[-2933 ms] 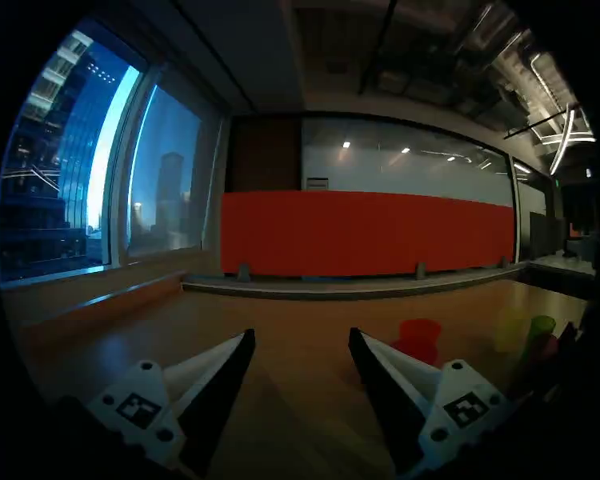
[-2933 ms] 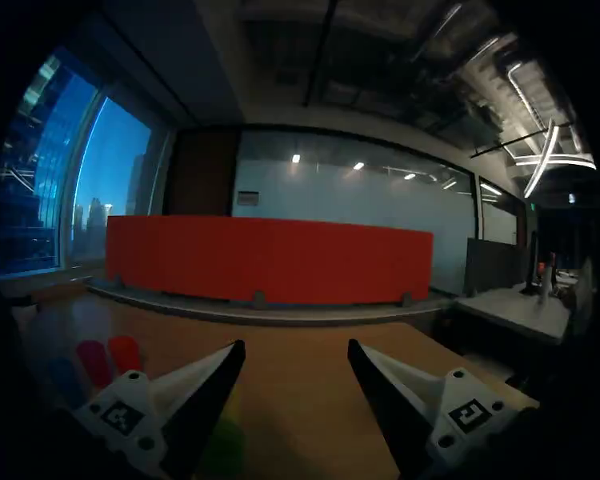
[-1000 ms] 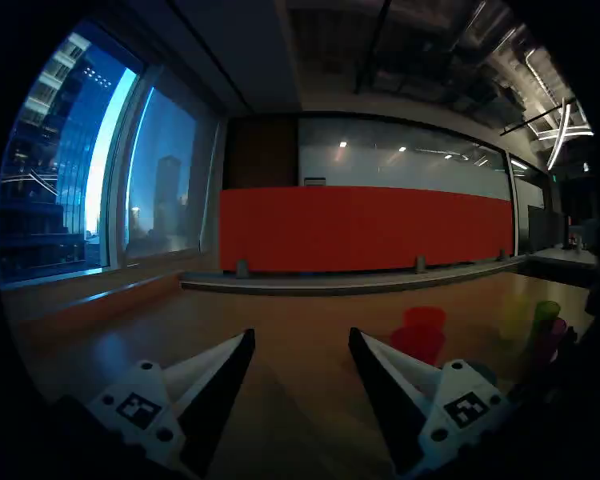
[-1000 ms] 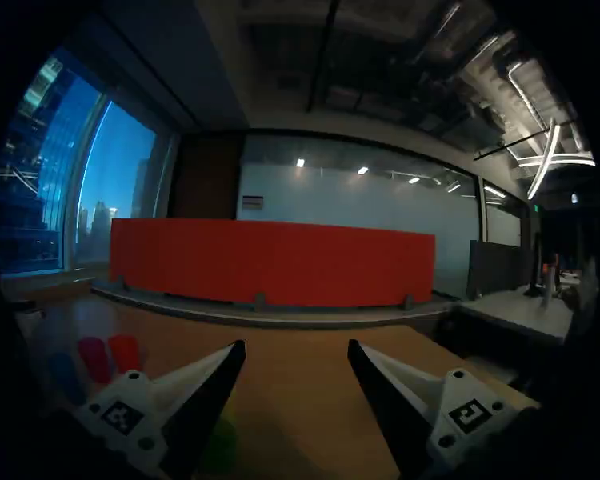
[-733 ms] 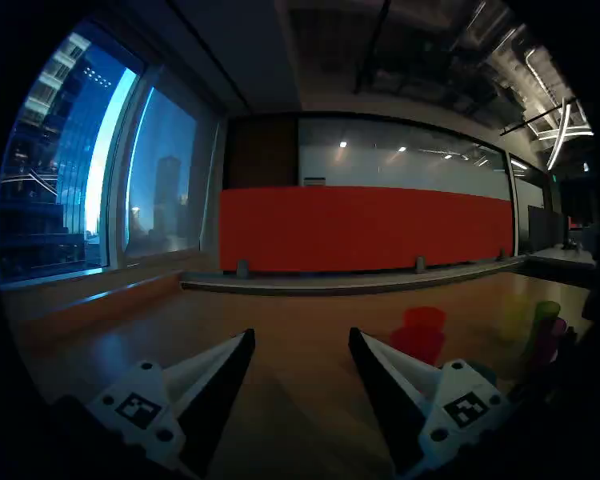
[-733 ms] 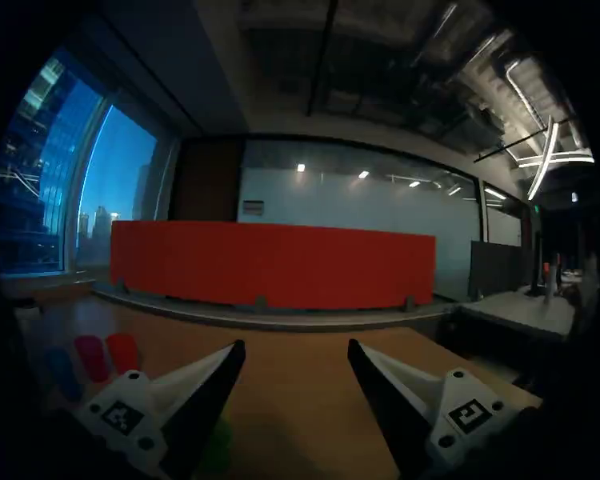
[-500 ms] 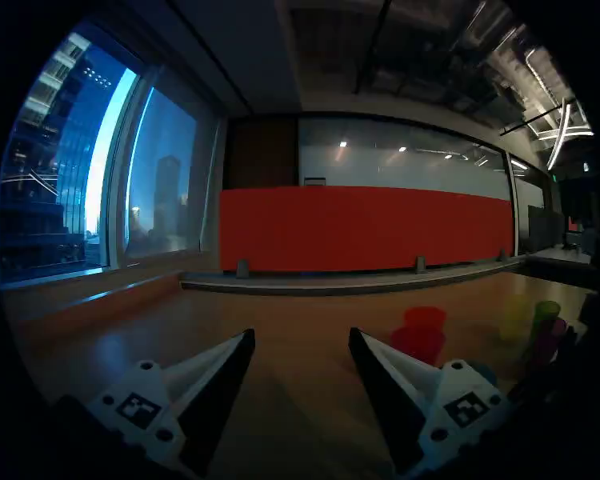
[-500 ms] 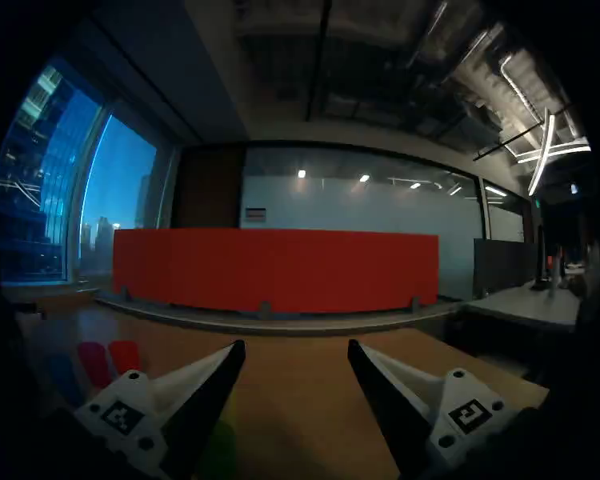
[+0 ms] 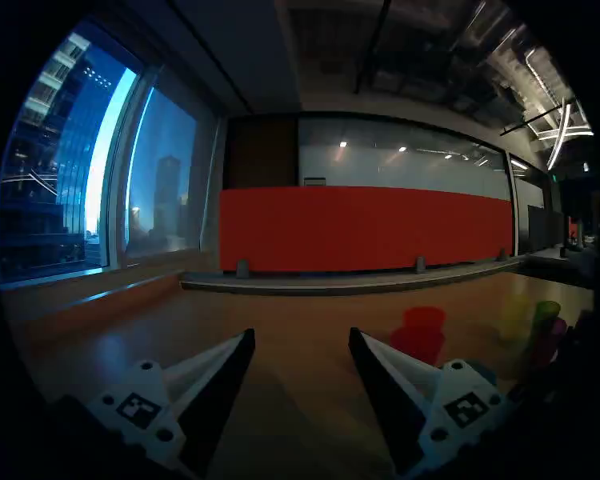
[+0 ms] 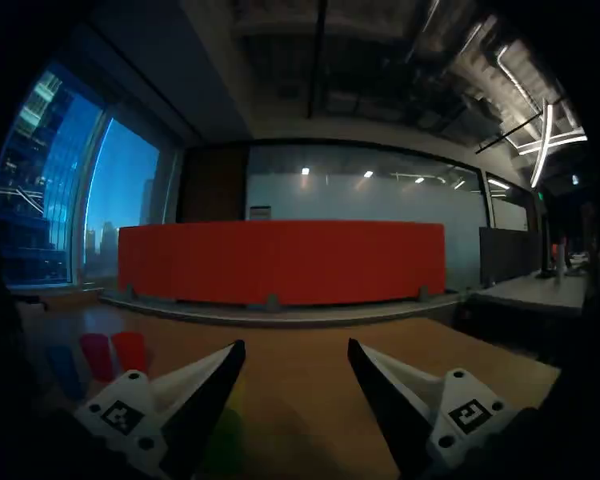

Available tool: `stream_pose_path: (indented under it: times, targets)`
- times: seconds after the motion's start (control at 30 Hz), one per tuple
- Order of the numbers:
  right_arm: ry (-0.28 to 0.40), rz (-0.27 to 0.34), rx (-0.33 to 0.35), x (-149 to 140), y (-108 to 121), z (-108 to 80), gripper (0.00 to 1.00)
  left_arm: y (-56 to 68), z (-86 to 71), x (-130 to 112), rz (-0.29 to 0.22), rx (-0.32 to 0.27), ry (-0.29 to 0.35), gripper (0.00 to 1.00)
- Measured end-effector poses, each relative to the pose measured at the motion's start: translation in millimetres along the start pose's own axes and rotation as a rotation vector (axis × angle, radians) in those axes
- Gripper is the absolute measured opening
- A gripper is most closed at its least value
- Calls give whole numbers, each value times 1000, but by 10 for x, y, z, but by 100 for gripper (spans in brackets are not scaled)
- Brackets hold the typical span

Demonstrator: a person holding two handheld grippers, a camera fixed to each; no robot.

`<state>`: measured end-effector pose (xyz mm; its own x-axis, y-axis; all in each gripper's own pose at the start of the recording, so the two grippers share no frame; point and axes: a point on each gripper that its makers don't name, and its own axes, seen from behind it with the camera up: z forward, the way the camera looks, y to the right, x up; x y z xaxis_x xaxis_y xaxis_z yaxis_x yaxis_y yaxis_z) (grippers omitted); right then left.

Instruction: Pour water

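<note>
In the left gripper view, my left gripper (image 9: 300, 340) is open over the wooden table (image 9: 300, 320), nothing between its fingers. Two stacked red cups (image 9: 418, 334) stand just right of its right finger. Farther right are a yellow cup (image 9: 514, 318), a green cup (image 9: 544, 317) and a purple cup (image 9: 550, 340). In the right gripper view, my right gripper (image 10: 296, 352) is open and empty. A red cup (image 10: 130, 350), a pink cup (image 10: 98, 357) and a blue cup (image 10: 64, 372) stand at the left. A green cup (image 10: 226, 436) shows dimly under the left finger.
A long red partition (image 9: 364, 230) with a raised ledge (image 9: 340, 284) closes the table's far side. Tall windows (image 9: 68, 184) run along the left. A second desk (image 10: 532, 296) stands at the right in the right gripper view. The room is dim.
The right gripper view has swung slightly left and tilted, so the partition sits more centred. The left gripper has barely moved. Both grippers stay open.
</note>
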<state>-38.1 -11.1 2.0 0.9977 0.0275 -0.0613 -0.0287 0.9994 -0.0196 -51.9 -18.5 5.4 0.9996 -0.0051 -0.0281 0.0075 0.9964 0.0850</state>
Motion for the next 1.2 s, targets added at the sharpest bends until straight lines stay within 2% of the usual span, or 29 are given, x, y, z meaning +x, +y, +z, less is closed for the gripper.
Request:
stream_pose_path:
  times: [0.57, 1.2]
  targets:
    - [-17, 3, -10, -164, 70, 65, 99, -5, -8, -2, 0, 0, 0, 86]
    - [-45, -3, -14, -285, 117, 53, 99, -2, -7, -1, 0, 0, 0, 86]
